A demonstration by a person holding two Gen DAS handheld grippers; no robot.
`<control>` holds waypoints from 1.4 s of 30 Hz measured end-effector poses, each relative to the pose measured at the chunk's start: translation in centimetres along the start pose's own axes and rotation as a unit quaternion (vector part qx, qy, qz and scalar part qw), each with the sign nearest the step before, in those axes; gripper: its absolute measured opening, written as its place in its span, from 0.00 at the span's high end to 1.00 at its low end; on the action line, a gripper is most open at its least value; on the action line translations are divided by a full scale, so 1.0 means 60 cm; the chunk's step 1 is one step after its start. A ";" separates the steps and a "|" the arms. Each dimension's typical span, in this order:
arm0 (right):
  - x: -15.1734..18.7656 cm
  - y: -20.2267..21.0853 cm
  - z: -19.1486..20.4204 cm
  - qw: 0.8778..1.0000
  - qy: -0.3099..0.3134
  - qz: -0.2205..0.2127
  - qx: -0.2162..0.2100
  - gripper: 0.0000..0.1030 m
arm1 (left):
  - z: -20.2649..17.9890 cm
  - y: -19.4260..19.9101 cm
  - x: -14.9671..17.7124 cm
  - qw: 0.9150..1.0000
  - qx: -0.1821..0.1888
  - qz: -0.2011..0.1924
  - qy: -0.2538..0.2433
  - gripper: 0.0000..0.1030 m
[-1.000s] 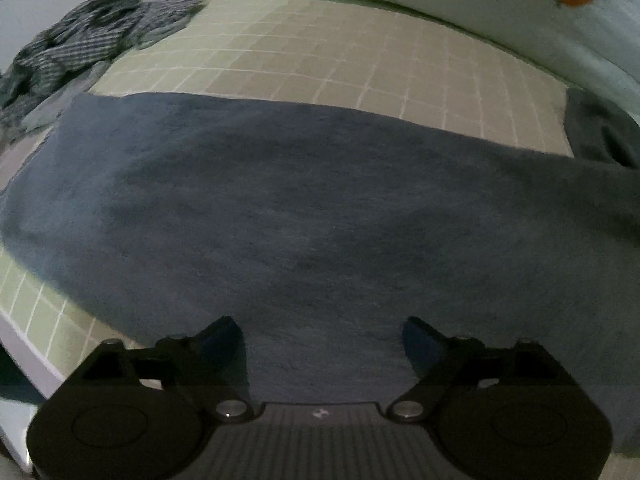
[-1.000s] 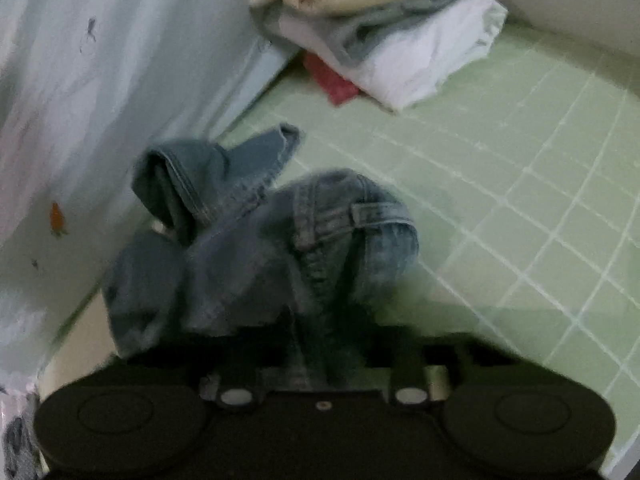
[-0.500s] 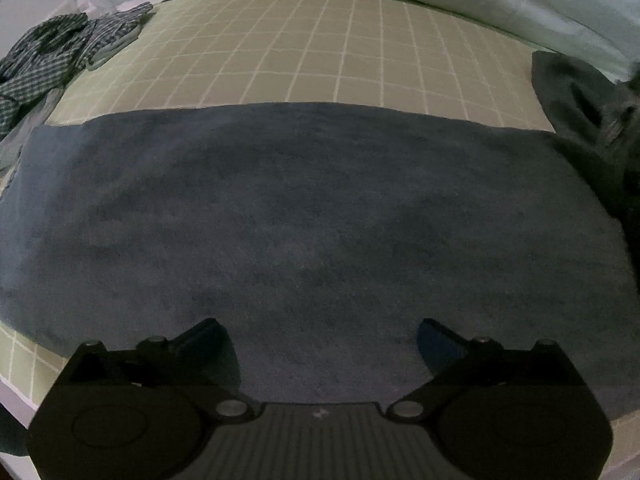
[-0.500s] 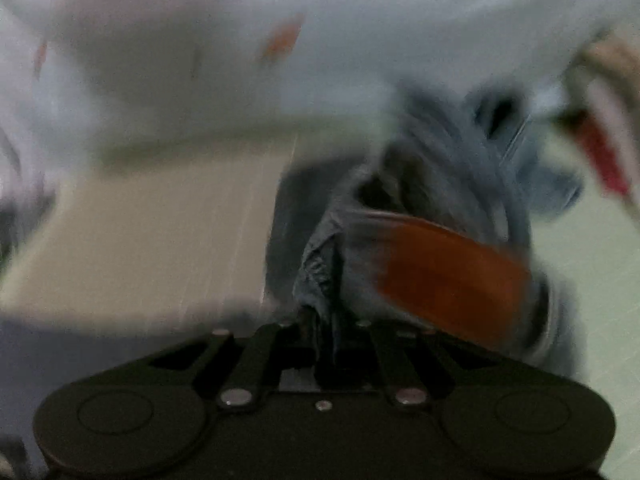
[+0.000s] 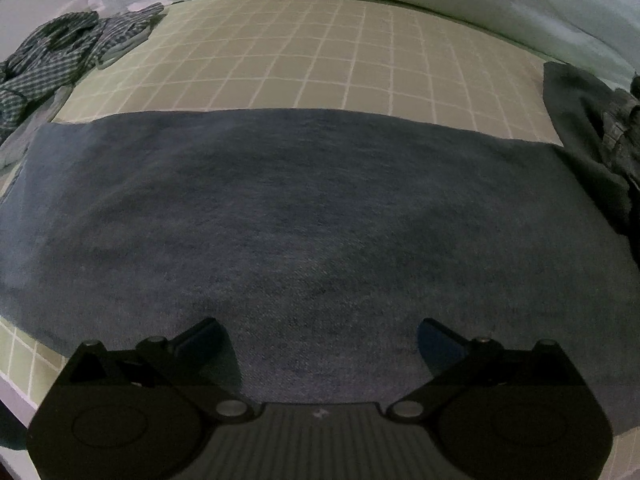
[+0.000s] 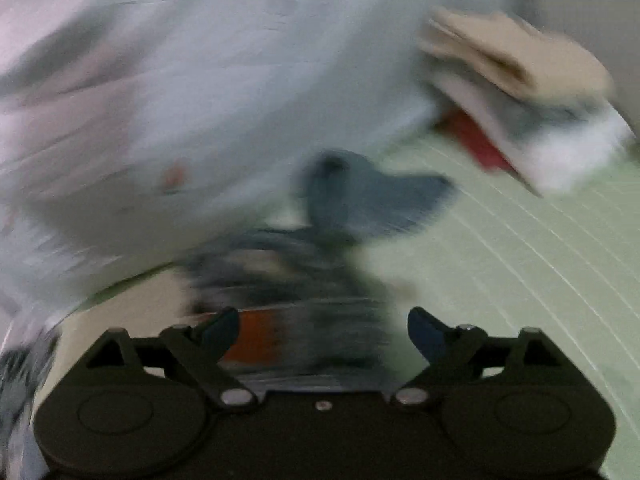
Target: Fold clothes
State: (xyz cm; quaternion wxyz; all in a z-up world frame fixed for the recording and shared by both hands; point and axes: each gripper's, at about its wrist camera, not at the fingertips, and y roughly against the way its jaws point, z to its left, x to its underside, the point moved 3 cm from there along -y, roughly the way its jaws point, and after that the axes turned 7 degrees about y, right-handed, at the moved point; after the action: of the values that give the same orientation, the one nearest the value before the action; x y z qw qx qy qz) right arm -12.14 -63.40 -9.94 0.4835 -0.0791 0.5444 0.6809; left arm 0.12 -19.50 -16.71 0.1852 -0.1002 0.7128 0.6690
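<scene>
Fingers spread wide on the left gripper (image 5: 320,336), hovering over jeans (image 5: 304,216) lying flat across the checked mat (image 5: 320,52). The right gripper (image 6: 323,330) gapes too, the blurred waistband (image 6: 304,296) bunched just beyond it.

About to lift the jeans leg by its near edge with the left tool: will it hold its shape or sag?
The jeans will probably sag: they lie flat and follow the bed sheet with no stiff creases. The dense denim weave suggests some weight, so the free end would likely drag. The open left tool spans only a small part of the edge.
</scene>
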 end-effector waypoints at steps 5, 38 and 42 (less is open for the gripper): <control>-0.015 0.000 -0.062 0.995 -0.092 -0.010 -0.022 0.12 | -0.001 0.001 0.001 1.000 -0.007 0.004 0.015 0.00; -0.063 0.113 -0.161 0.960 0.017 -0.092 0.263 0.18 | -0.010 0.006 0.012 0.997 -0.027 0.028 0.060 0.00; -0.114 0.064 -0.160 0.972 0.020 -0.081 0.222 0.16 | -0.010 0.004 0.006 0.996 -0.030 0.040 0.072 0.00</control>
State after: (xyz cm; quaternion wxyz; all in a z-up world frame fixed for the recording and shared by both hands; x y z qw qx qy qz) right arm -15.49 -74.93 -6.83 0.5313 -0.0271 0.6833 0.5001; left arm -0.35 -20.06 -16.62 0.1038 -0.1248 0.7073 0.6880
